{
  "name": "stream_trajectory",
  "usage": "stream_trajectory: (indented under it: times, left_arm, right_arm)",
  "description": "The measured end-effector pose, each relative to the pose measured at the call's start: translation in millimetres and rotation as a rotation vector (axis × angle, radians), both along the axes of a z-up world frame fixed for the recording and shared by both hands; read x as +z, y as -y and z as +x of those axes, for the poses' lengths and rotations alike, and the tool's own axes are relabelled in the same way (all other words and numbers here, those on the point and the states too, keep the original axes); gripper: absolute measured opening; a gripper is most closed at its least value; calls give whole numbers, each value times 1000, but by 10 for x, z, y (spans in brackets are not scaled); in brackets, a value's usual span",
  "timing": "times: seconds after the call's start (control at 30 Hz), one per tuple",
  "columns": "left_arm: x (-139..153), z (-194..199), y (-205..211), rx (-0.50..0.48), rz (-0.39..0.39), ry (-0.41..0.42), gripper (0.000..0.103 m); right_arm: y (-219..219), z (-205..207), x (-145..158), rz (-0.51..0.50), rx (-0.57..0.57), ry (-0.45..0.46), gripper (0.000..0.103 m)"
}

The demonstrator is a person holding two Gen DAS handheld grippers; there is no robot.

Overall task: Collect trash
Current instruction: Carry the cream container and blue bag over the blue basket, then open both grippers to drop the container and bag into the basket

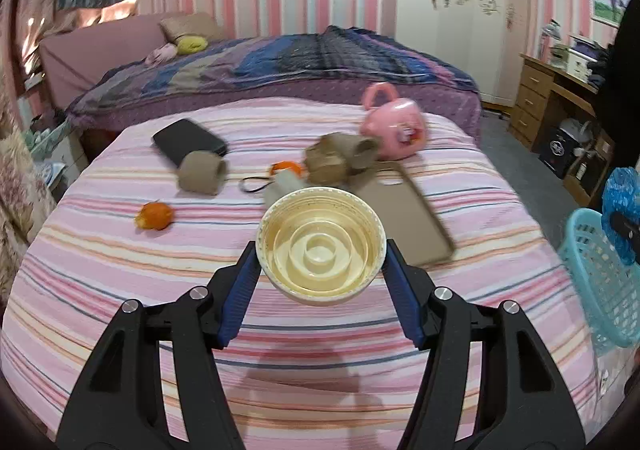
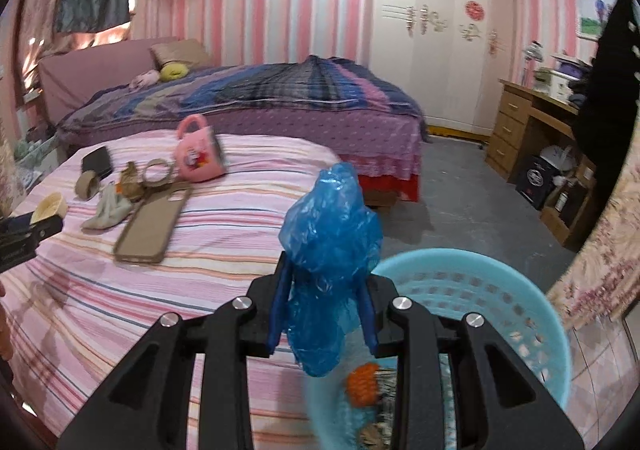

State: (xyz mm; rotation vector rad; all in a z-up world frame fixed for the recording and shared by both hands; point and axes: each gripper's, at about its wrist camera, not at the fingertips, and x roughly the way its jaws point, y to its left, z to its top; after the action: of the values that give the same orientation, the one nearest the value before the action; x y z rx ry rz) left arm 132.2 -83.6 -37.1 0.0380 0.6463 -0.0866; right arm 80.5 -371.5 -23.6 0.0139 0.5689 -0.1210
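Striped bedding blurs beyond the left gripper, which pinches a cup. Right gripper clamps a blue bag, hiding part of the basket below.

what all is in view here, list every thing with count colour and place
paper cup: 1, cream, held between the left gripper's pads
plastic bag: 1, blue, crumpled, clamped in the right gripper over the basket's rim
basket: 1, light blue, beside the striped bed, trash inside
orange peel: 2 bits, orange, on the bed; second bit
cardboard rolls: 2, brown, mid bed; other
phone case: 1, tan, flat on the bed
mug: 1, pink, tipped on its side
wallet: 1, black, far left of the bed
striped bed: 1, pink
left gripper: 1, black, blue pads
right gripper: 1, black, blue pads
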Motion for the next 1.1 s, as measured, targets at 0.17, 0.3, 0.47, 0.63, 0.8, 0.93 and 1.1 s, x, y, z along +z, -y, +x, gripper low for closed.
stream_trajectory:
  times: [0.17, 0.3, 0.47, 0.63, 0.8, 0.93, 1.1]
  left_arm:
    - [27, -98, 428, -77, 9, 24, 60]
    - [1, -184, 808, -152, -33, 22, 60]
    - [-66, -204, 1311, -220, -69, 1, 60]
    - [-81, -267, 1853, -292, -80, 6, 60]
    - [-111, -300, 2304, -361, -91, -4, 60]
    - [-125, -303, 2605, -407, -89, -5, 60]
    - [-156, -316, 2851, -452, -76, -14, 63]
  right_arm:
    - [439, -152, 25, 12, -77, 5, 31]
    - [712, -242, -14, 4, -113, -8, 31]
    - [1063, -363, -116, 11, -143, -32, 31]
    - [1292, -432, -198, 37, -176, -36, 31]
    - [1461, -435, -288, 67, -204, -36, 31]
    - [1563, -454, -309, 70, -217, -33, 31]
    - [1613, -472, -323, 81, -235, -28, 31]
